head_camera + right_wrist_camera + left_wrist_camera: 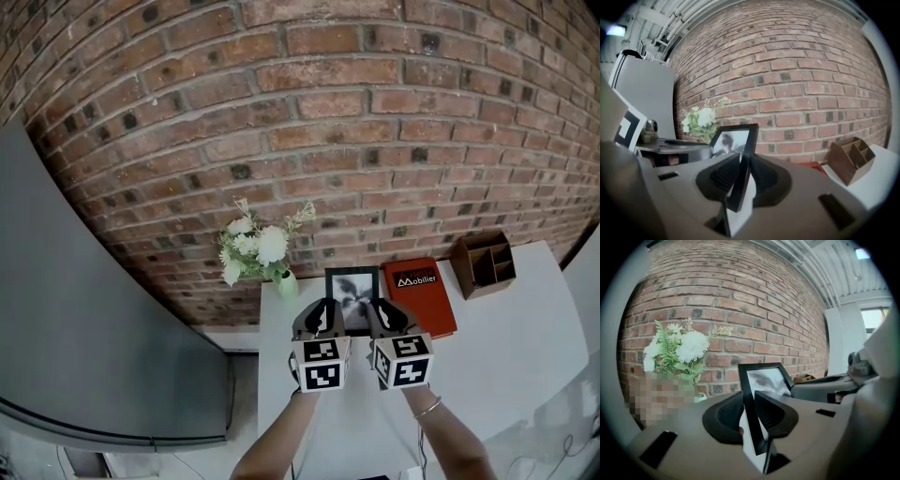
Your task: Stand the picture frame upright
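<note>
Brick wall backs flowers, picture frame, red book.

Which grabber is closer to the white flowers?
Left. The left gripper grips the picture frame on the side nearest the flowers; the right gripper grips its far side, by the red book.

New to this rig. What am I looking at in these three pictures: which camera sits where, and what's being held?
There is no robot here. A person holds a two-jaw gripper in each hand. The head view looks down from the person's head. The other two cameras ride on the grippers and look along their jaws. On the white table by the brick wall are a vase of flowers, a red book and a wooden organizer. The left gripper and right gripper each clamp one side edge of the black picture frame.
</note>
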Demonstrator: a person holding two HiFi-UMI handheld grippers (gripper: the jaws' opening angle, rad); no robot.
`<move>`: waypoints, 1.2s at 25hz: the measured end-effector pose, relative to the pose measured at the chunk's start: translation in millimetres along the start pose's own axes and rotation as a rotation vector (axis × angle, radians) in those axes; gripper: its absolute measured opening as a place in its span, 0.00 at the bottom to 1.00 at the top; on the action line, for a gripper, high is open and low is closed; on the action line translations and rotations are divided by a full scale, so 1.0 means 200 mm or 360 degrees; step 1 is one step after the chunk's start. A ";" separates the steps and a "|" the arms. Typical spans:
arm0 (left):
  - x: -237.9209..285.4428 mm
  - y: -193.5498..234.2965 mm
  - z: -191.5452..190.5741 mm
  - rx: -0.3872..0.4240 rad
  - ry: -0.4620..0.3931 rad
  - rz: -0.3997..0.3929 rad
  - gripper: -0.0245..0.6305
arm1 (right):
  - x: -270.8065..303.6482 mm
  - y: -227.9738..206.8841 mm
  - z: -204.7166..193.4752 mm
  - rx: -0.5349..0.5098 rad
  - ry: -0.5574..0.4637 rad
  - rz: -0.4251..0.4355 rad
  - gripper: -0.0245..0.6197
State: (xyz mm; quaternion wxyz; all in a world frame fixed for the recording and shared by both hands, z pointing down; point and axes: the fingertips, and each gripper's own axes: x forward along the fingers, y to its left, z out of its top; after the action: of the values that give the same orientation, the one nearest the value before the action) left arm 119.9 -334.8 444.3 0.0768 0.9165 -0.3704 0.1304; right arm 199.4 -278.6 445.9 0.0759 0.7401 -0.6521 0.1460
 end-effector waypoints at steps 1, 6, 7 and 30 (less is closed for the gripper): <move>0.02 0.00 0.01 0.0003 -0.0005 0.0000 0.14 | 0.02 -0.01 0.01 -0.0003 -0.0004 -0.0001 0.16; 0.14 0.03 0.05 0.0004 -0.0020 0.0016 0.14 | 0.13 -0.06 0.05 -0.0027 -0.0006 0.0012 0.16; 0.16 0.04 0.05 0.0006 -0.0019 0.0020 0.14 | 0.15 -0.07 0.05 -0.0023 -0.0006 0.0013 0.16; 0.63 0.19 -0.13 -0.0077 0.0023 0.0128 0.13 | 0.65 -0.25 -0.12 -0.0036 -0.0050 0.0004 0.16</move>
State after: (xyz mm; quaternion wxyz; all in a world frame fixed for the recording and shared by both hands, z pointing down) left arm 175.6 -438.5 508.6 0.0963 0.8977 -0.4096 0.1310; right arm 259.0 -387.3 512.5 0.0737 0.7405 -0.6558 0.1271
